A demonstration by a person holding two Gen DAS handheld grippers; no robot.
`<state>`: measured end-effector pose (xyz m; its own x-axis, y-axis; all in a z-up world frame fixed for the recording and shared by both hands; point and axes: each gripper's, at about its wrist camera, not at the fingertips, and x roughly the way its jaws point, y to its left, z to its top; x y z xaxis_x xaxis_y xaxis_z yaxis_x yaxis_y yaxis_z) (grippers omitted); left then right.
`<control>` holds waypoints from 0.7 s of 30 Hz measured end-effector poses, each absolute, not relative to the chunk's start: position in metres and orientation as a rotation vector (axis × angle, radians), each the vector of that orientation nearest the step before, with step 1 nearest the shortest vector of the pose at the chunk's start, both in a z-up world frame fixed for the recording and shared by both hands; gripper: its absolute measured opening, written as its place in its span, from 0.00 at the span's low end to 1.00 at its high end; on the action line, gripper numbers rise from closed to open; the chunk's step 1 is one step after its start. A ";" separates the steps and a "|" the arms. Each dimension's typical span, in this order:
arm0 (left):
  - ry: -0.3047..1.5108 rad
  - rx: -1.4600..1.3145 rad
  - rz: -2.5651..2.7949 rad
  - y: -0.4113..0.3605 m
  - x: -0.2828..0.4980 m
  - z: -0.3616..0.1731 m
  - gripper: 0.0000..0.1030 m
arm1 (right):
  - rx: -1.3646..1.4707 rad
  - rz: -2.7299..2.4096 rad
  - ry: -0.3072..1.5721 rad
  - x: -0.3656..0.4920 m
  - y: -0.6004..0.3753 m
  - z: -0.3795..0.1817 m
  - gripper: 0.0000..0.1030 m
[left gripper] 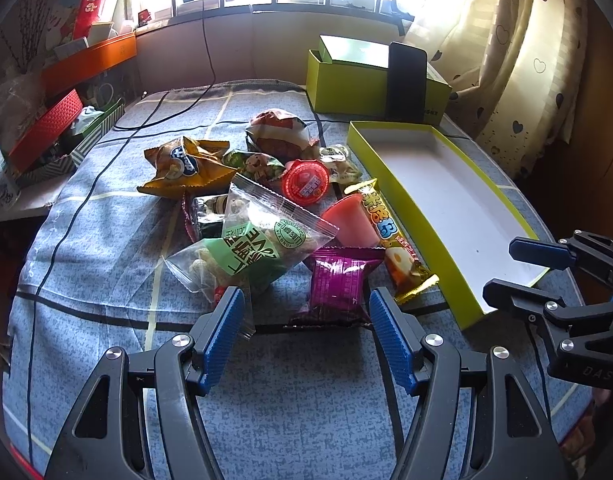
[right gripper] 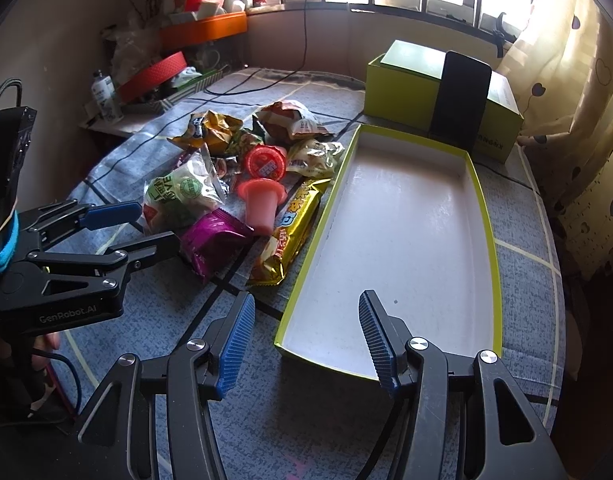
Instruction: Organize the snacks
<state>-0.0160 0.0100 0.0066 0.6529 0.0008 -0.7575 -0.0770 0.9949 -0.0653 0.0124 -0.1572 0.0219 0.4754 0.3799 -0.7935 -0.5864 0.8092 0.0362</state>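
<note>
A pile of snacks lies on the blue checked cloth: a purple packet (left gripper: 338,280), a clear bag with a green label (left gripper: 250,240), a tipped pink jelly cup (left gripper: 350,224), a red-lidded cup (left gripper: 306,182), a long gold bar (left gripper: 390,236) and a yellow chip bag (left gripper: 182,164). My left gripper (left gripper: 306,312) is open, its fingers level with the purple packet's near end. To the right of the pile lies a shallow lime-green tray (right gripper: 406,220), white inside and holding nothing. My right gripper (right gripper: 306,304) is open at the tray's near left corner.
A lime-green box (left gripper: 346,84) stands behind the tray with a black phone (left gripper: 406,80) leaning on it. A black cable (left gripper: 178,100) crosses the cloth at the back left. Red and striped boxes (left gripper: 50,128) crowd the left side. A curtain (right gripper: 578,120) hangs on the right.
</note>
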 end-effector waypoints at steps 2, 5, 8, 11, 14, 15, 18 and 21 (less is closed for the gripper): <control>0.858 -0.100 0.044 0.012 -0.016 0.007 0.64 | -0.254 0.598 0.897 0.012 -0.157 0.022 0.52; 0.854 -0.106 0.041 0.014 -0.016 0.007 0.64 | -0.251 0.601 0.898 0.013 -0.157 0.022 0.52; 0.850 -0.113 0.040 0.016 -0.016 0.007 0.64 | -0.245 0.603 0.897 0.013 -0.155 0.022 0.52; 0.845 -0.123 0.046 0.019 -0.017 0.008 0.64 | -0.241 0.605 0.898 0.015 -0.154 0.021 0.52; 0.841 -0.130 0.050 0.023 -0.017 0.008 0.64 | -0.233 0.608 0.898 0.017 -0.150 0.026 0.52; 0.839 -0.131 0.049 0.023 -0.017 0.008 0.64 | -0.230 0.609 0.898 0.018 -0.150 0.026 0.53; 0.838 -0.128 0.046 0.024 -0.017 0.008 0.64 | -0.224 0.615 0.896 0.019 -0.151 0.025 0.53; 0.835 -0.130 0.044 0.024 -0.017 0.009 0.64 | -0.217 0.623 0.894 0.019 -0.149 0.025 0.53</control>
